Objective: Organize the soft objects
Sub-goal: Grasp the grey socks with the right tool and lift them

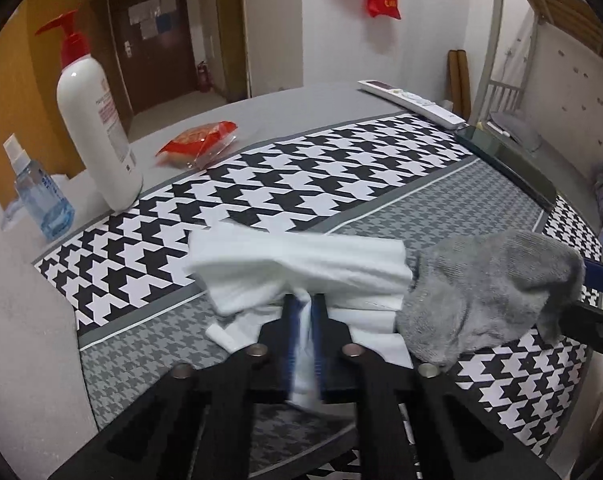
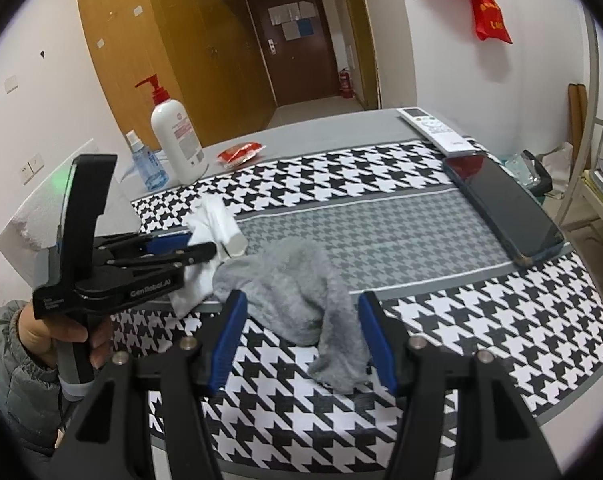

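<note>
A white sock (image 1: pixel 301 264) lies crumpled on the houndstooth cloth (image 1: pixel 301 184). My left gripper (image 1: pixel 304 314) is shut on its near fold, and white fabric is pinched between the blue pads. A grey sock (image 1: pixel 489 292) lies against the white sock's right end. In the right wrist view the grey sock (image 2: pixel 293 292) spreads between the blue pads of my right gripper (image 2: pixel 303 340), which stands open around its near end. In that view the left gripper (image 2: pixel 197 254), held by a hand (image 2: pixel 61 336), bites the white sock (image 2: pixel 211 220).
A white pump bottle (image 1: pixel 97 132) and a clear spray bottle (image 1: pixel 41 196) stand at the table's left. A red snack packet (image 1: pixel 199 142) lies behind the cloth. A remote (image 2: pixel 433 128) and a dark phone (image 2: pixel 501 212) lie along the right side.
</note>
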